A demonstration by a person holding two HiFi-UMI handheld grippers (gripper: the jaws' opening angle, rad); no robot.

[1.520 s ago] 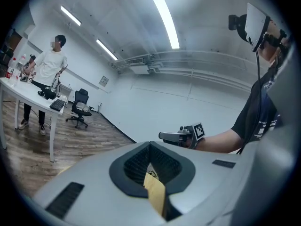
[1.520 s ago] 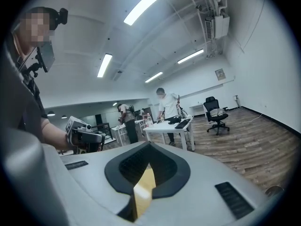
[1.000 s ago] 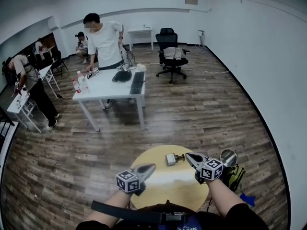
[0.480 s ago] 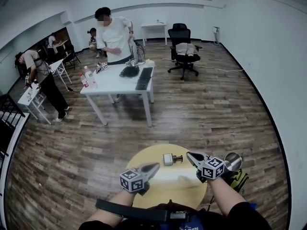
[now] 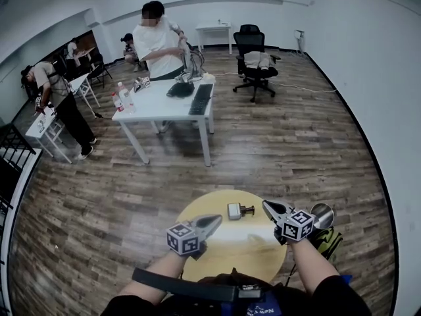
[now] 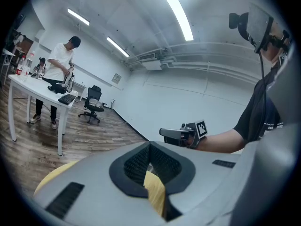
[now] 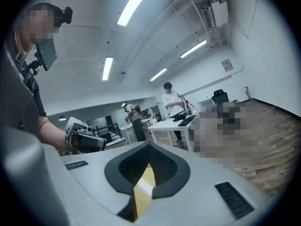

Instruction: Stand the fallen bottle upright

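The person's forearms reach in from the bottom edge of the head view over a round yellow table (image 5: 243, 249). The left gripper (image 5: 216, 220) has its jaws pressed together with nothing between them. In the left gripper view the dark ribbed pads (image 6: 134, 164) meet at the tip, and only yellow tabletop shows through the gap behind them. The right gripper (image 5: 268, 207) is closed on nothing in the same way, its pads meeting at the tip in the right gripper view. Both tools point forward, roughly level, above the table and apart from each other. Just beyond and between their tips, the bottle (image 5: 235, 210) lies on its side on the tabletop. Its pale squarish body is to the left and its dark cap to the right, and neither gripper touches it. Beside the table on the right sit a green-and-black bag (image 5: 325, 241) and a round shiny object (image 5: 321, 214). Farther off across the wooden floor (image 5: 276, 157) stands a white desk (image 5: 154, 107) with a keyboard (image 5: 200, 99) on it. A person in a white shirt (image 5: 158, 41) stands behind the desk, and a black office chair (image 5: 255, 68) is near the back wall.
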